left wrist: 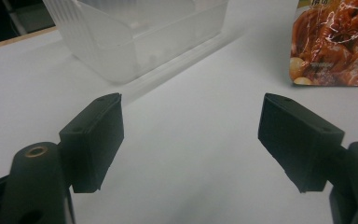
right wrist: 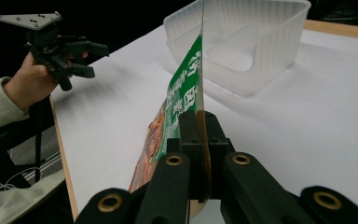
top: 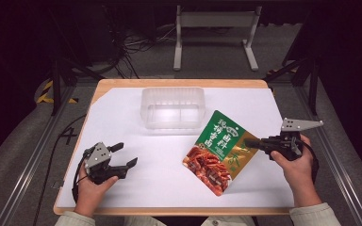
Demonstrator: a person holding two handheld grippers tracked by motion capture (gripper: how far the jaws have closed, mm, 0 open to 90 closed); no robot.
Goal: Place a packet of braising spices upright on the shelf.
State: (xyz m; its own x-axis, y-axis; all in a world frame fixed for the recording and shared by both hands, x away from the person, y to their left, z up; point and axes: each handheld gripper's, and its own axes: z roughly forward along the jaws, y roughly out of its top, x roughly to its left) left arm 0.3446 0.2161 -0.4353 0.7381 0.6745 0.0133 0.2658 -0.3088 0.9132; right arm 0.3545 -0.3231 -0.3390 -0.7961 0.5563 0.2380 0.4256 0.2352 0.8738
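Note:
A flat food pouch (top: 215, 151), green at the top with a red dish printed below, hangs tilted above the white table (top: 122, 113), lifted by its right edge. My right gripper (top: 250, 143) is shut on that edge; in the right gripper view the pouch (right wrist: 182, 100) stands edge-on between the two closed jaws. My left gripper (top: 125, 156) rests at the front left of the table, open, with nothing between its fingers (left wrist: 98, 140). The pouch's lower corner (left wrist: 333, 44) shows in the left gripper view at the upper right.
A clear plastic bin (top: 172, 107) with an inner divider stands at the back centre of the table, just behind the pouch. It also appears as the bin (left wrist: 140, 32) and the bin (right wrist: 251, 42). A metal frame (top: 215, 33) stands on the floor beyond.

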